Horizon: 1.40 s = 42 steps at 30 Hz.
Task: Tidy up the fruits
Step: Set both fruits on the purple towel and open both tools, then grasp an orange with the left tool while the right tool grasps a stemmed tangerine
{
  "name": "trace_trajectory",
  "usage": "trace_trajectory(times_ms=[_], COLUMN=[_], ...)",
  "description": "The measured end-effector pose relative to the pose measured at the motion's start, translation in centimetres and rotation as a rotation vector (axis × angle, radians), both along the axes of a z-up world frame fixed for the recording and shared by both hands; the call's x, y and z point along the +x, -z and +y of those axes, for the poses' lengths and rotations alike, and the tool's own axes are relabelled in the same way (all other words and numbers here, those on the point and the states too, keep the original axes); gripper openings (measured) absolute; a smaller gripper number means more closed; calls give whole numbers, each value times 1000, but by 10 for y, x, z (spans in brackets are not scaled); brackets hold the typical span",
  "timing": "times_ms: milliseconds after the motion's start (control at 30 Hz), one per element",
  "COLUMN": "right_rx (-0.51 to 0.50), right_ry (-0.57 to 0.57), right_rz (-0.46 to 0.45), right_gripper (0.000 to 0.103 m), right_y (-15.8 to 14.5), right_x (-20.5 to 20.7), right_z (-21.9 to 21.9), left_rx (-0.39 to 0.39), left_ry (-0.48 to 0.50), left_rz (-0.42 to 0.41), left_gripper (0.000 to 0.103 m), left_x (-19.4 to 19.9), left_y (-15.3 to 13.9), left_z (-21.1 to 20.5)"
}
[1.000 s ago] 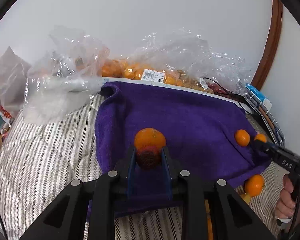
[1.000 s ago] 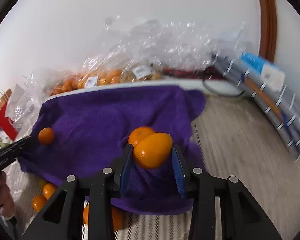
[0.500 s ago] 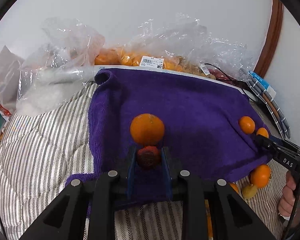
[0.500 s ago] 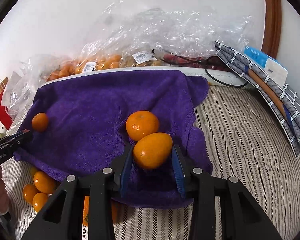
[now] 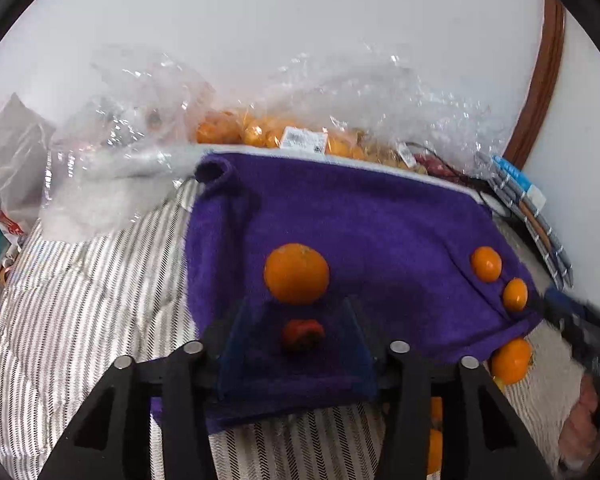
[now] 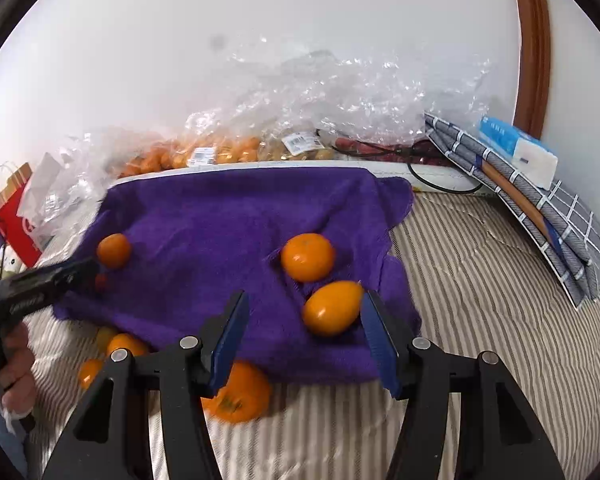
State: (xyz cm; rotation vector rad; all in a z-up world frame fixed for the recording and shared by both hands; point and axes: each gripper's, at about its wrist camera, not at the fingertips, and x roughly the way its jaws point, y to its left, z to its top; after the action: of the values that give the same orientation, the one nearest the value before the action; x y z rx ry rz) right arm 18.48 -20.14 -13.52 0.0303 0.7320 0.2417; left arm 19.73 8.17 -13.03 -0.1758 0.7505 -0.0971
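A purple towel (image 5: 360,220) lies on a striped bed; it also shows in the right wrist view (image 6: 220,216). My left gripper (image 5: 296,320) is open, with a small red fruit (image 5: 302,334) lying on the towel between its fingers, just below a round orange (image 5: 296,274). My right gripper (image 6: 306,320) is open; an oval orange fruit (image 6: 332,308) lies between its fingers near the right one, beside a round orange (image 6: 308,257). Another orange (image 6: 114,251) sits at the towel's left.
Several loose oranges (image 6: 236,394) lie on the striped cover (image 6: 480,280) below the towel's front edge. Clear plastic bags of oranges (image 5: 260,132) line the wall. Folded checked cloth and a blue box (image 6: 516,152) sit at the right. A red bag (image 6: 16,216) stands left.
Both grippers have opened and let go: the red fruit and the oval orange now rest on the towel. Both grippers have drawn back a little.
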Motion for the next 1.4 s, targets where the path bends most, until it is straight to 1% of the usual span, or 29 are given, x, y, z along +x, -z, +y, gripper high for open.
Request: trace_trajectory(times_ms=[100, 167, 233, 300, 433, 500, 567, 600, 633, 767, 900, 1033, 1167, 1200, 1233, 1267, 1333, 1400], right_rx=[-4, -1, -17, -23, 23, 24, 3, -1, 8, 4, -1, -15, 14, 21, 21, 19, 7, -6], right_ry=[-43, -55, -58, -56, -49, -50, -45, -43, -46, -19, 13, 37, 62, 64, 71, 79, 76, 64], right_rz=[19, 40, 82, 100, 135, 154, 177, 182, 169, 157, 128, 129, 164, 162, 146, 132, 140, 120], right_gripper=[58, 58, 58, 57, 57, 57, 54, 48, 43, 43, 43, 43, 43, 43, 43, 43, 43, 43], right_y=[3, 8, 18, 25, 32, 37, 43, 44, 41, 38, 32, 33, 44, 43, 41, 40, 41, 40], right_x=[-16, -23, -24, -24, -20, -16, -11, -10, -11, -20, -40, -60, -70, -71, -73, -74, -75, -78], right_z=[8, 14, 21, 25, 23, 25, 29, 31, 30, 21, 0, -19, -33, -35, -37, -37, -35, -32], left_rx=[-53, -66, -71, -77, -74, -72, -76, -76, -75, -76, -68, -60, -7, 9, 10, -8, -56, -51], left_ry=[-4, -10, -14, -15, -19, -20, -20, -19, -17, 0, 28, 66, 90, 99, 118, 152, 219, 254], left_rz=[-14, -27, -33, -36, -38, -35, -36, -39, -45, -58, -80, -102, -140, -136, -120, -104, -120, -109], left_gripper=[47, 48, 48, 48, 48, 48, 48, 48, 48, 48, 48, 48, 48, 48, 47, 47, 49, 49], left_x=[-2, -4, -5, -6, -6, -5, -5, -6, -7, -9, -14, -19, -31, -34, -36, -42, -60, -70], left_y=[-5, -8, -9, -10, -9, -8, -8, -9, -9, -11, -14, -15, -16, -15, -16, -16, -17, -15], left_z=[7, 10, 11, 13, 13, 13, 13, 13, 13, 10, 4, -3, -14, -17, -20, -22, -25, -30])
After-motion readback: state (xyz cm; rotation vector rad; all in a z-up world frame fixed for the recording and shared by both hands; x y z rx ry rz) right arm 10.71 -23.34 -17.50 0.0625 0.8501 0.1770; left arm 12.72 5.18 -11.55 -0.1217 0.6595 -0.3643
